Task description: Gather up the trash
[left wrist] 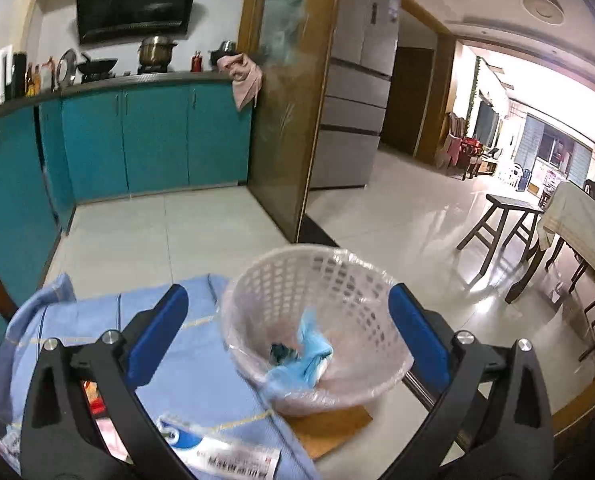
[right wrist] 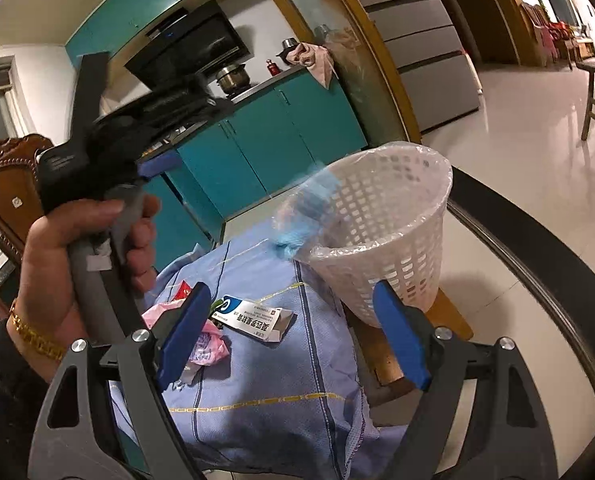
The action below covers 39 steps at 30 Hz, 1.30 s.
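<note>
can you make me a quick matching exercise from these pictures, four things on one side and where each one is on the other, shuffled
Things:
1. blue crumpled wrapper
2. white flattened box with printed text
3. pink wrapper
4. white basket

Places:
A. on the blue cloth, beside the left blue pad of the right claw
B. on the wooden edge, beside the blue cloth
C. inside the lined basket
D. flat on the blue cloth, between the pink wrapper and the basket

Pairs: 1-C, 2-D, 3-A, 4-B
</note>
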Motion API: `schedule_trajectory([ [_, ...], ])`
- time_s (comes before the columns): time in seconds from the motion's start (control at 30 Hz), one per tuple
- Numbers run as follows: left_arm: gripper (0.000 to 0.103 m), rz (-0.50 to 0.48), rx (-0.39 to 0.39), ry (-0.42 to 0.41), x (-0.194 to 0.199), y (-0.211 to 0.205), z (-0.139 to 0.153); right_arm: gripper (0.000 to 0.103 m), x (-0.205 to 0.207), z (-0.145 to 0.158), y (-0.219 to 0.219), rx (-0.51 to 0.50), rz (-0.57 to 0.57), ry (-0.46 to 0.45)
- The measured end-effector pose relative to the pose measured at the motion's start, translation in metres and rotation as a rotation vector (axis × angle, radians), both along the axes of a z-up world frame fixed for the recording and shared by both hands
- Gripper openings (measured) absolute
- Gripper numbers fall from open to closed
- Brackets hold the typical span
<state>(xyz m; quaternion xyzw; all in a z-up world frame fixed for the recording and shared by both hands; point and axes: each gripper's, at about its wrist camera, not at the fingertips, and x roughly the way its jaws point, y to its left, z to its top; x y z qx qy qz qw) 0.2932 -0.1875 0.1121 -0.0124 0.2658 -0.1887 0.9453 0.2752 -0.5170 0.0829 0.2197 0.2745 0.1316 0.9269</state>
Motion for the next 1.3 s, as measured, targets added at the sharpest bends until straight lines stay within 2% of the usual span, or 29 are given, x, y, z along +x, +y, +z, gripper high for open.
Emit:
schedule_trajectory([
  [0.13, 0.100, 0.060, 0.053, -0.028, -0.041, 0.042, -0.010, 0.081, -0.001, -0.001, 0.007, -0.017, 0.035, -0.001],
  [0.2, 0.100, 0.088, 0.058, -0.042, -0.073, 0.072, -0.016, 0.081, -0.001, 0.000, 0.012, -0.031, 0.050, -0.005],
  [0.37, 0.100, 0.206, 0.132, -0.066, -0.155, 0.138, -0.040, 0.081, -0.008, 0.007, 0.031, -0.084, 0.101, -0.039],
  [0.5, 0.100, 0.303, 0.107, -0.013, -0.202, 0.178, -0.072, 0.081, -0.017, 0.011, 0.053, -0.138, 0.164, -0.081],
  [0.6, 0.100, 0.362, 0.103, -0.023, -0.220, 0.192, -0.089, 0.081, -0.026, 0.012, 0.068, -0.154, 0.217, -0.105],
  [0.8, 0.100, 0.382, 0.050, 0.020, -0.219, 0.211, -0.092, 0.081, -0.041, 0.014, 0.086, -0.196, 0.286, -0.138],
  [1.0, 0.100, 0.356, 0.067, 0.030, -0.223, 0.196, -0.096, 0.081, -0.038, 0.013, 0.083, -0.185, 0.269, -0.124],
  [1.3, 0.100, 0.367, 0.066, 0.032, -0.222, 0.197, -0.096, 0.081, -0.037, 0.011, 0.083, -0.188, 0.270, -0.119],
])
